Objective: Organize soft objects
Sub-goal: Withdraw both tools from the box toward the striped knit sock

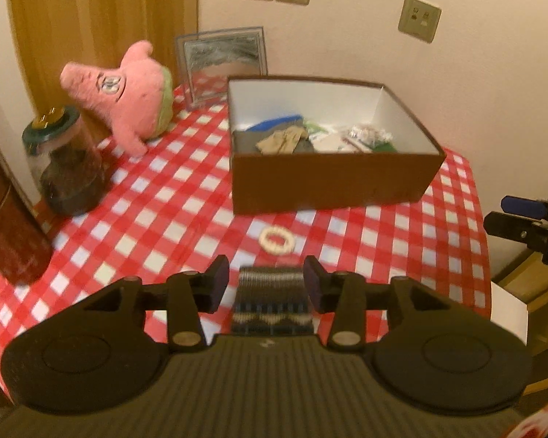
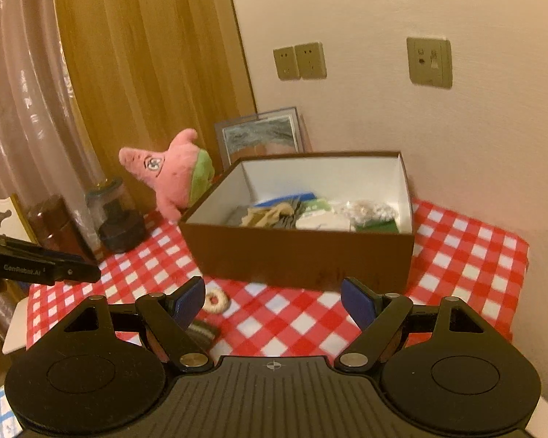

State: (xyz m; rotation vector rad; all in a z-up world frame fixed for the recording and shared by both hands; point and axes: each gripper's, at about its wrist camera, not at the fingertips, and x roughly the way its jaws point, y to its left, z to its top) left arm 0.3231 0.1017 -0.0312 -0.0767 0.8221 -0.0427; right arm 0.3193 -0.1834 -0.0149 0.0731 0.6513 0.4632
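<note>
Here, a striped knit cloth [image 1: 272,299] lies at the worktop's [image 1: 157,197] near edge, directly between the left tool's [image 1: 266,284] released pads, its long axis running toward the brown box [image 1: 332,179]. The right tool [image 2: 274,301] hangs wide, empty. The cloth's near end is hidden.

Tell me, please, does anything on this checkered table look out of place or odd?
Two soft items lie loose outside the brown box: a cream ring and a striped knitted piece near the front edge. The pink starfish plush lies tipped on its side, its pointed head aiming left. Nothing looks spilled or damaged.
</note>
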